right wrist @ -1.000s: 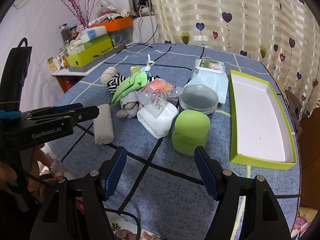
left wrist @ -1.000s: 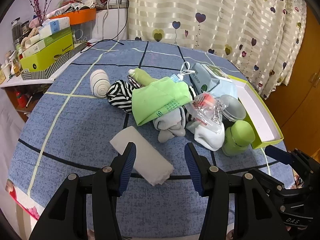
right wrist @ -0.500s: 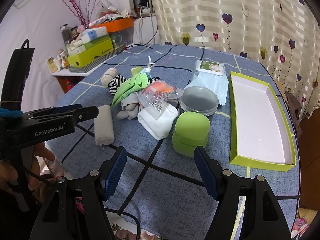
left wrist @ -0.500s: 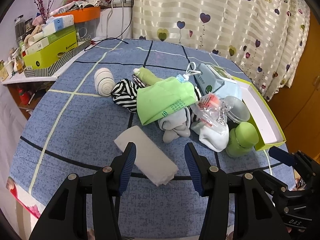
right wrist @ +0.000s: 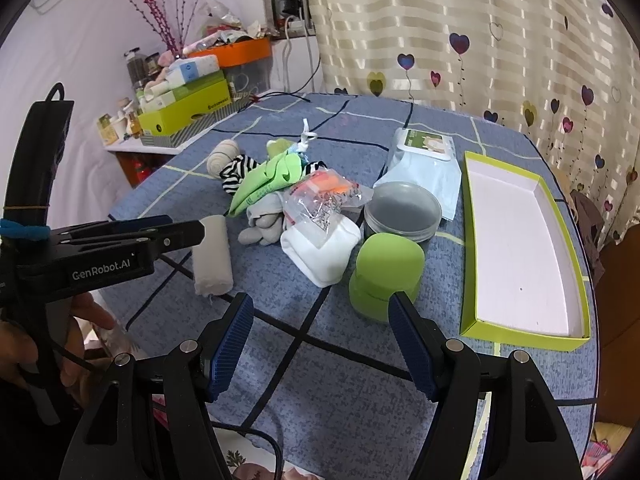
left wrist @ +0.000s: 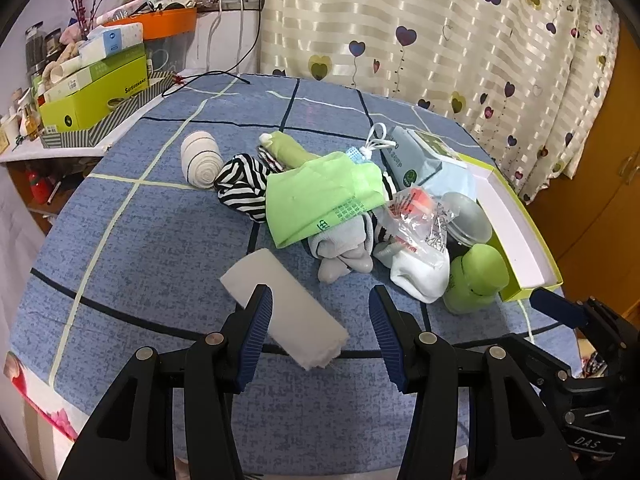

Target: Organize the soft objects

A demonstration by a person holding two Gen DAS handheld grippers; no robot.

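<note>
White lettering "GenRobot.AI" stands on the black side of the left gripper (right wrist: pixel 176 232), left of the right jaws. "DAS" shows on the black body of the right gripper (left wrist: pixel 554 306), right of the left jaws. Print on the lime-green cardboard box (left wrist: pixel 96 94), far beyond, is too blurred to read.
</note>
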